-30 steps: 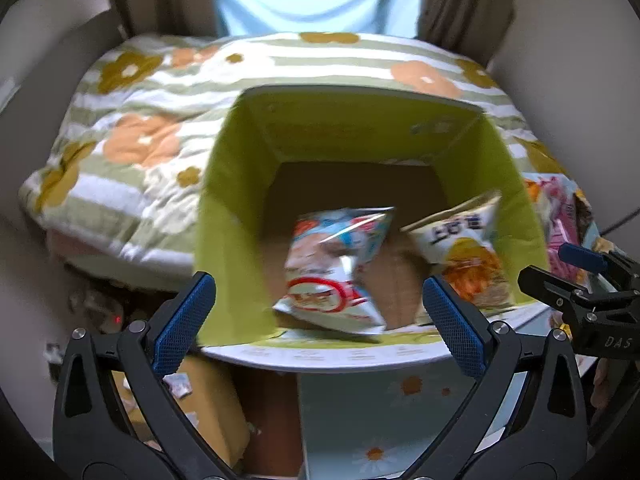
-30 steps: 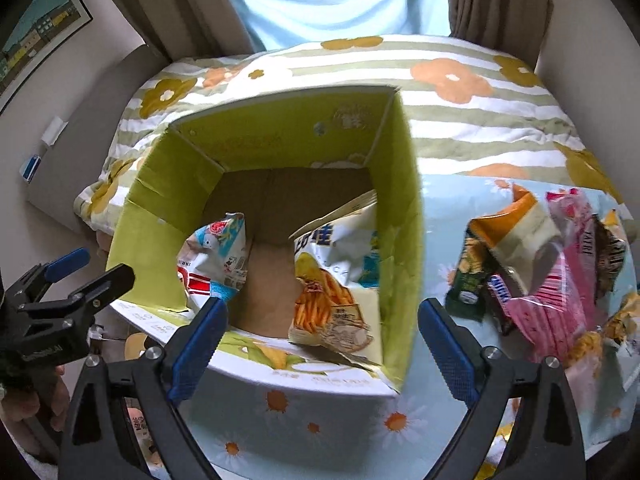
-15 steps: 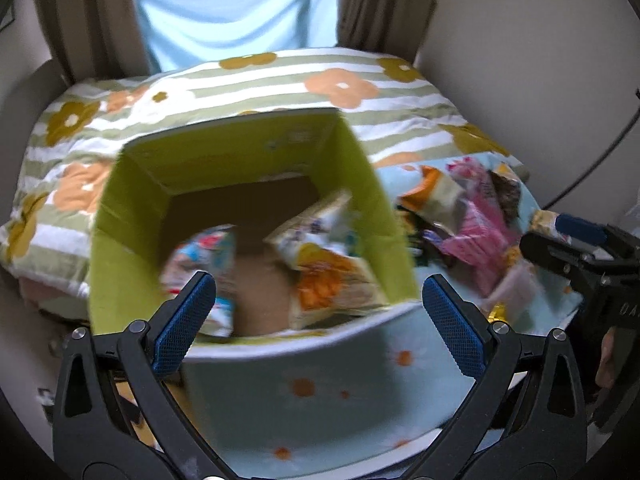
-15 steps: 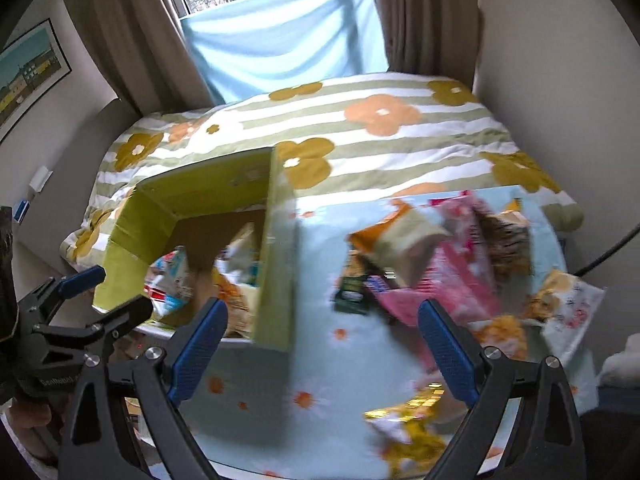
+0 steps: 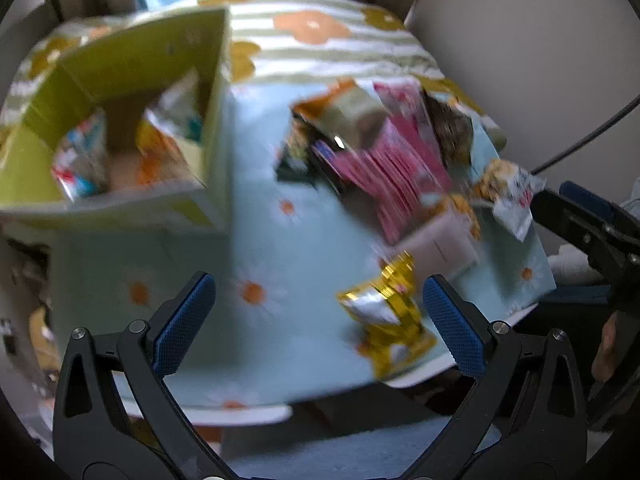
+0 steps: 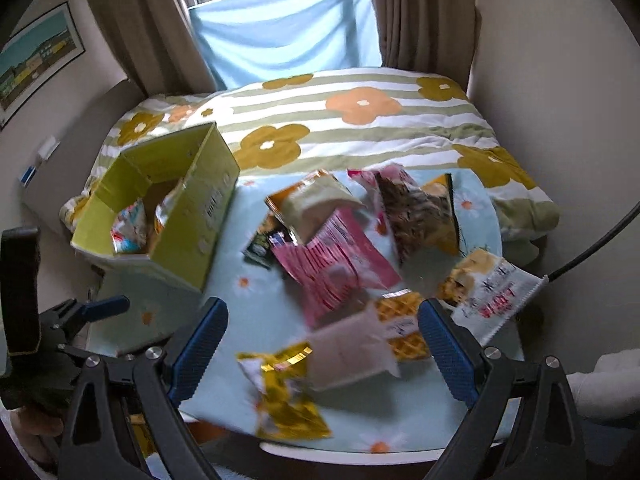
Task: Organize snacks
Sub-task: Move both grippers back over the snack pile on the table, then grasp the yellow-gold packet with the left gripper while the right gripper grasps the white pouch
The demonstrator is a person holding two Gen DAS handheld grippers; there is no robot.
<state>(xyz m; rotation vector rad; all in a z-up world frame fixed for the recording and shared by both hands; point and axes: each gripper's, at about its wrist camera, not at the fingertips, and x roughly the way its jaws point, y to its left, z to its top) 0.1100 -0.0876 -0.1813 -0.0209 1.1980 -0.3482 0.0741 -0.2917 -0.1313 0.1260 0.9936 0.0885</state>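
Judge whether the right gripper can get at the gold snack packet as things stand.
Probably yes: the right gripper is open and empty, and the gold snack packet lies uncovered near the table's front edge, just below its fingers.

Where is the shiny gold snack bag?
The gold snack bag lies near the table's front edge in the right wrist view, left of the pale pink packet, far from the green box.

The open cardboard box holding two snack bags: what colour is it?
The box is yellow-green inside and out, with a brown cardboard floor. It shows best in the right wrist view.
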